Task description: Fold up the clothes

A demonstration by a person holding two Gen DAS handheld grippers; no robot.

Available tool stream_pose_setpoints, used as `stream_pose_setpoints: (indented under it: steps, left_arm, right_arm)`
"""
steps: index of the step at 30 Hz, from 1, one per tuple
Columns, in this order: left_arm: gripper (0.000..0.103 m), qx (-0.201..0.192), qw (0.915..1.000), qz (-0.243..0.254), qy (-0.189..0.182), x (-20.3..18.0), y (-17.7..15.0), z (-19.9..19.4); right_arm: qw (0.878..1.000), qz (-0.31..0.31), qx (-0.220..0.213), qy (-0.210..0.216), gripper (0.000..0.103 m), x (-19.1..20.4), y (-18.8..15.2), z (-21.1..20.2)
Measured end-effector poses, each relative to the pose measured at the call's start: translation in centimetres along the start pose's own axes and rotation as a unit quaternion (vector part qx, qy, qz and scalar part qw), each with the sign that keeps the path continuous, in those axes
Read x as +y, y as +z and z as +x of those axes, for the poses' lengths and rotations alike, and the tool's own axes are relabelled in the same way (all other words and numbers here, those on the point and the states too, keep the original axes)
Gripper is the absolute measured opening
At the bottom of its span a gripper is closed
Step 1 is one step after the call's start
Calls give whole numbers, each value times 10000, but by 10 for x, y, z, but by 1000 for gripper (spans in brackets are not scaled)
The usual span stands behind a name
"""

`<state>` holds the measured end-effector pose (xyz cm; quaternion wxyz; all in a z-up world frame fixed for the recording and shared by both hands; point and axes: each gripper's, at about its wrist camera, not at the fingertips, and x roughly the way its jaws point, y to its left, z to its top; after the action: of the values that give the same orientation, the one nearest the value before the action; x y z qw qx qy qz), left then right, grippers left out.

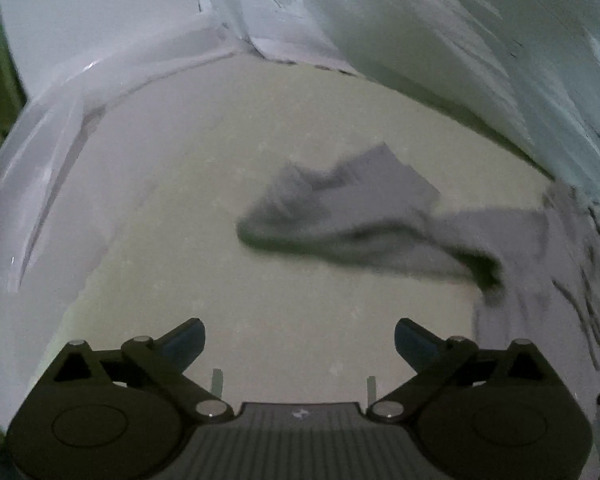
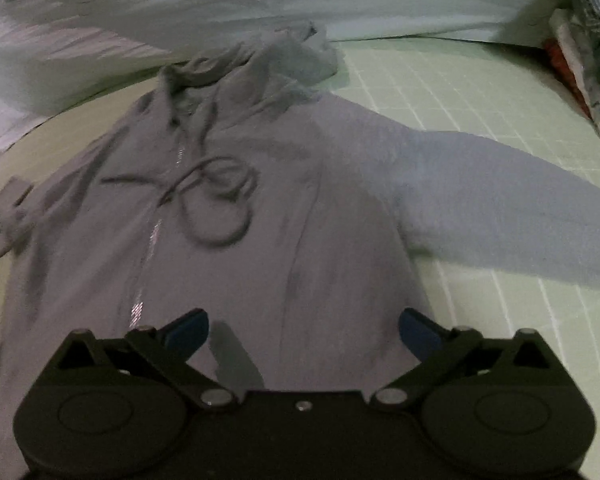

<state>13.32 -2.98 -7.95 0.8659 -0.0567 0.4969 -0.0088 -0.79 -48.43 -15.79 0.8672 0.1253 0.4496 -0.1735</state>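
Hoodie (image 2: 228, 208) lies front-up beneath the right gripper (image 2: 303, 330), whose blue fingers (image 2: 190, 330) are spread and empty; the left gripper (image 1: 300, 340) is likewise released over bare green mat (image 1: 204, 208), near the crumpled left sleeve (image 1: 340, 216). That sleeve probably needs flattening before folding inward.

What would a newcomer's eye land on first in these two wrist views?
The grey zip hoodie spread face up on the green grid mat, one sleeve stretched out to the right, its drawstring looped on the chest. Both the right gripper and the left gripper stand wide open and empty; the left view shows only a crumpled sleeve.
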Motion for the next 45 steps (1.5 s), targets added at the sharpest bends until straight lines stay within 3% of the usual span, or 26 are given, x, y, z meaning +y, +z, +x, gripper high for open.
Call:
stream_pose_setpoints:
  steps: [3,6,10,14,19,21,25,27,28,30,37,45]
  left_arm:
    - [100,-49,9999,-82,70,12,36,25]
    - [100,-14,10000,-80,44,16,74,53]
    - [100,33,9989,456,-102,-3,110,87]
    - [100,175,9957,871,-248,-25,119,114]
    - [97,207,9940,1056,-192,-46,119,136]
    - [82,147,9937,1092,-216,-48,117,138]
    - [68,-20,9926,1191,-242,-52,111,136]
    - [32,-135,9923,1189,-317,-51,109,131]
    - [22,-162,9929,1124,-354,-49,109,129]
    - [11,-246,9941,1008,-318,-43,110,124]
    - [8,-699,9962,277,441,26,118,96]
    - [8,-875,9837,-853,1316,120,100,66]
  right_arm:
    - [9990,-102,-300,-322,103,16,9,16]
    - [9951,396,-540,-727,103,22,15,23]
    - [9913,566,-790,-890,103,24,6,21]
    - [9899,503,-1007,-867,103,24,-1,21]
    - [9888,602,-971,-957,103,27,3,22]
    - [9888,625,-945,-976,103,28,4,22]
    - [9890,621,-927,-975,103,28,5,22]
    - [9891,615,-923,-972,103,27,5,22]
    - [9891,611,-923,-969,103,27,4,22]
    - [9889,610,-942,-972,103,27,4,22]
    - [9879,589,-1054,-975,103,27,0,22]
    - [9863,619,-1143,-1015,103,30,-2,22]
